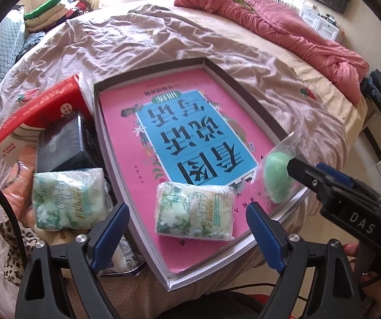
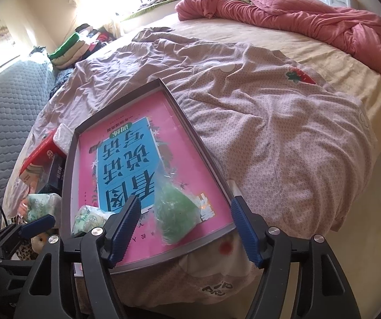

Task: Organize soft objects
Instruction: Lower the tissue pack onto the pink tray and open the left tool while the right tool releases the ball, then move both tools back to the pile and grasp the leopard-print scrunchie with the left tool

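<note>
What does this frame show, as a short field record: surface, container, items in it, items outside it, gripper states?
surface: bed with wrinkled sheet
container: shallow tray lined with a pink book cover
inside tray: tissue pack; bagged green sponge
outside tray, left: second tissue pack, black box, red box
left gripper: open, around nothing
right gripper: open, bagged sponge between its fingers

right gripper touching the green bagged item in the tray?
Apart. In the right wrist view the right gripper stands open, the green bagged item between its fingers with pink tray liner visible either side. The left wrist view cannot confirm.
</note>
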`<state>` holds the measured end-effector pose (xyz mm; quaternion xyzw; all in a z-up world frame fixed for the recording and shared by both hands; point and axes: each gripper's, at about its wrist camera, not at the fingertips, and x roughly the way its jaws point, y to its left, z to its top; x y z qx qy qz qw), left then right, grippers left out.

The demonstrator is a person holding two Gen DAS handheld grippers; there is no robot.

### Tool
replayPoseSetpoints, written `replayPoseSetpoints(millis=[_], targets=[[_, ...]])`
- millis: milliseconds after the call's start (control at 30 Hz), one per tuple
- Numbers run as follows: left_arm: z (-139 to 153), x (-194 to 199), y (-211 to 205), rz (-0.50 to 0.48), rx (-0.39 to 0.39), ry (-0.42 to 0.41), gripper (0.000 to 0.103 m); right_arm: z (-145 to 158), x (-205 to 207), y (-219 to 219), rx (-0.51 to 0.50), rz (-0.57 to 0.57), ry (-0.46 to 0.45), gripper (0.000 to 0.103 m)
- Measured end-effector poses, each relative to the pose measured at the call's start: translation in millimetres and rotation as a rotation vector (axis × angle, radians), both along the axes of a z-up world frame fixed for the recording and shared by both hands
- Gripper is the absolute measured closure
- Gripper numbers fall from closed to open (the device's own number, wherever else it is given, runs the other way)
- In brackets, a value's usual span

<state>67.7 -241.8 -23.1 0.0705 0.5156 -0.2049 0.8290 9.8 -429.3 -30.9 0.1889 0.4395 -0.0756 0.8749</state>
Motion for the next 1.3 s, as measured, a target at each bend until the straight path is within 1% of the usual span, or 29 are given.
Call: replayPoseSetpoints(millis=[133,200,300,600,900,1300], targets=[[11.1,-1.0,6.4,0.020,-0.020,-0.019,0.013,3.8,-0.7,2.1,-0.007,0.000,-0.006,0.030],[17.5,-1.7,11.9,0.033,-0.036,-0.027,0.012,6.2,-0.7,3.8,-0.011,0.004,-0.010,0.028],[25.7,-3.9,19.4,0.046,-0.048,-0.040,0.011,11.1,-1.3,7.5,-0.022,0.010,-0.020,0.027],[44.6,-10.1,55.0,0.112,-0.075,-0.065,0.010,29.9,-6.5,19.9,-0.053,0.032,-0.074,0.027],[57.0,-16.0,89.9,0.167,-0.091,-0.088,0.010,42.2,-9.5,36.5,-0.080,0.069,-0.101,0.026],[65.5,-28.8,121.9,0.219,-0.077,-0.113,0.010,61.6,-11.8,70.9,-0.109,0.147,-0.147,0.026]])
